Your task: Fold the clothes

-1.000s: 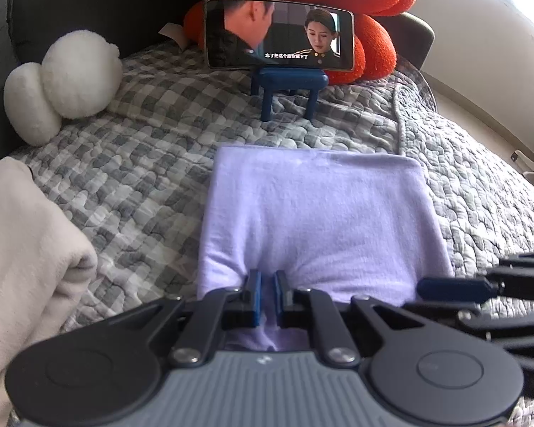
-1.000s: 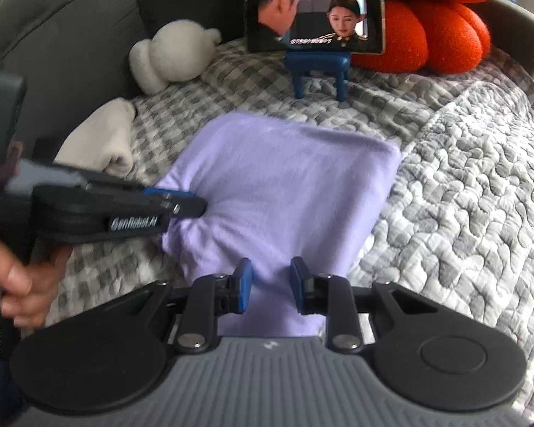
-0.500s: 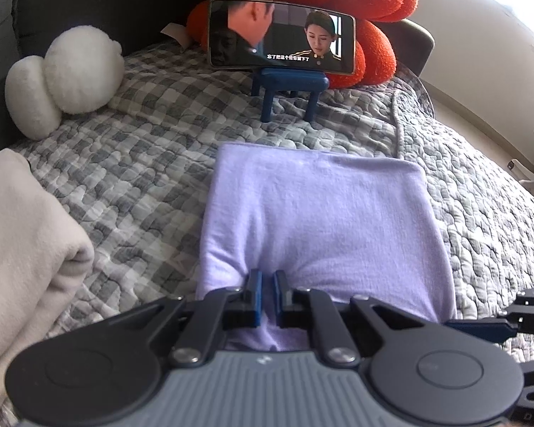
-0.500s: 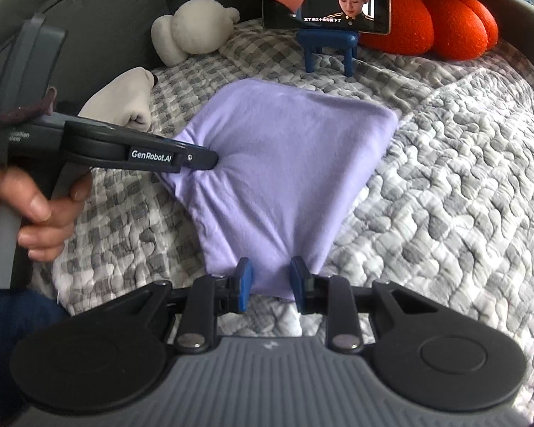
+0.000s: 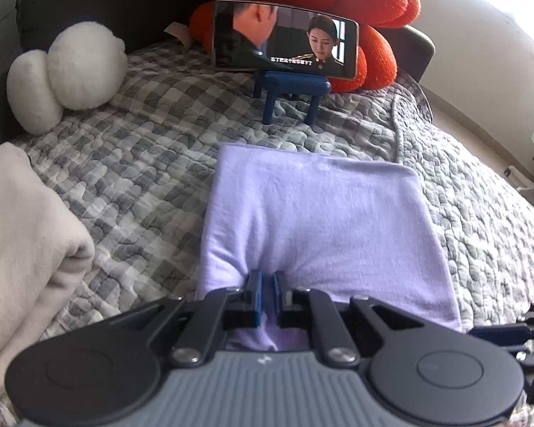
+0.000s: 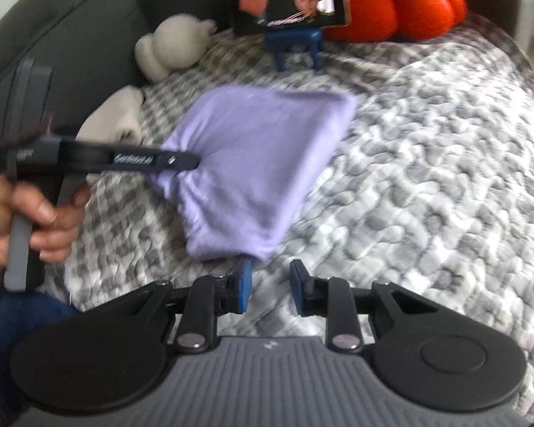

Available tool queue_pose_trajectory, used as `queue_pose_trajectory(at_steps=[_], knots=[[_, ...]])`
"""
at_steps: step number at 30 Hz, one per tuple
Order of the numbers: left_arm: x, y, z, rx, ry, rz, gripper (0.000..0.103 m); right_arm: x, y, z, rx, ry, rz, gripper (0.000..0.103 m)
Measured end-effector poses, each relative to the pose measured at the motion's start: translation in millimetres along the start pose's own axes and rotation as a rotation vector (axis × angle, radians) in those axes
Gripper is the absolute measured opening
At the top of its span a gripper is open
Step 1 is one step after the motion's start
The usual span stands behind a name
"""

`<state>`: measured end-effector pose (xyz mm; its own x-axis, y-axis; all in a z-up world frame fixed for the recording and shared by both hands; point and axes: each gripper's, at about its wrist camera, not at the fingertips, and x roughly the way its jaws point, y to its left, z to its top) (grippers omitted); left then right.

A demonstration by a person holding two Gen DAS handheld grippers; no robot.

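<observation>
Lilac soft cloth [image 5: 324, 227], folded square on our quilt [image 5: 132, 178]; left gripper [image 5: 266, 293] pinches its edge, right gripper [image 6: 270, 286] spread, empty.

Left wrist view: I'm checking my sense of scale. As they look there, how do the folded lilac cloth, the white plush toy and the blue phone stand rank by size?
1. Folded lilac cloth, though nearest the camera.
2. White plush toy.
3. Blue phone stand.

Right gripper [image 6: 269, 273], jaws apart, beside lavender cloth [image 6: 256, 163].
</observation>
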<state>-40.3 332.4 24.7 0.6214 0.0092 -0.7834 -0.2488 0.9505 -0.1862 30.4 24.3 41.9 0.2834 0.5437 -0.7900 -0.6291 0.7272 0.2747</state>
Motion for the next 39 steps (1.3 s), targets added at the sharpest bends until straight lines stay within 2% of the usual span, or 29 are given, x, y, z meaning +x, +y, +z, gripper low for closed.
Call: queue_pose_trajectory(at_steps=[3,7,13,19,23,27,35,39], knots=[[-3.8,1.4,3.5,-0.033,0.001,0.000,0.009,-4.5,-8.1,1.6,0.044,-0.029,-0.011,0.030],[-18.5,-4.9,11.0,-0.041,-0.040,0.019,0.012,-8.4,-18.6,5.2,0.101,-0.066,-0.018,0.030],[-29.1,-29.4,30.0,-0.057,-0.071,-0.045,0.012,-13.2,-37.3,13.8,0.227,-0.128,-0.051,0.031],[-9.9,-32.4,32.0,-0.085,-0.037,-0.013,0.013,-13.6,-48.0,18.7,0.289,-0.158,-0.001,0.032],[11.6,-13.1,19.4,-0.152,0.030,-0.031,0.013,-3.8,-45.5,24.0,0.279,-0.137,-0.003,0.032],[12.3,-1.0,17.7,-0.205,0.024,-0.068,0.013,7.5,-43.6,28.2,0.282,-0.127,-0.001,0.032],[11.7,-4.5,15.0,-0.153,0.010,-0.058,0.012,27.3,-51.4,35.1,0.328,-0.134,0.062,0.035],[10.7,-5.8,12.9,-0.134,0.003,-0.056,0.012,32.8,-52.7,39.7,0.327,-0.157,0.059,0.034]])
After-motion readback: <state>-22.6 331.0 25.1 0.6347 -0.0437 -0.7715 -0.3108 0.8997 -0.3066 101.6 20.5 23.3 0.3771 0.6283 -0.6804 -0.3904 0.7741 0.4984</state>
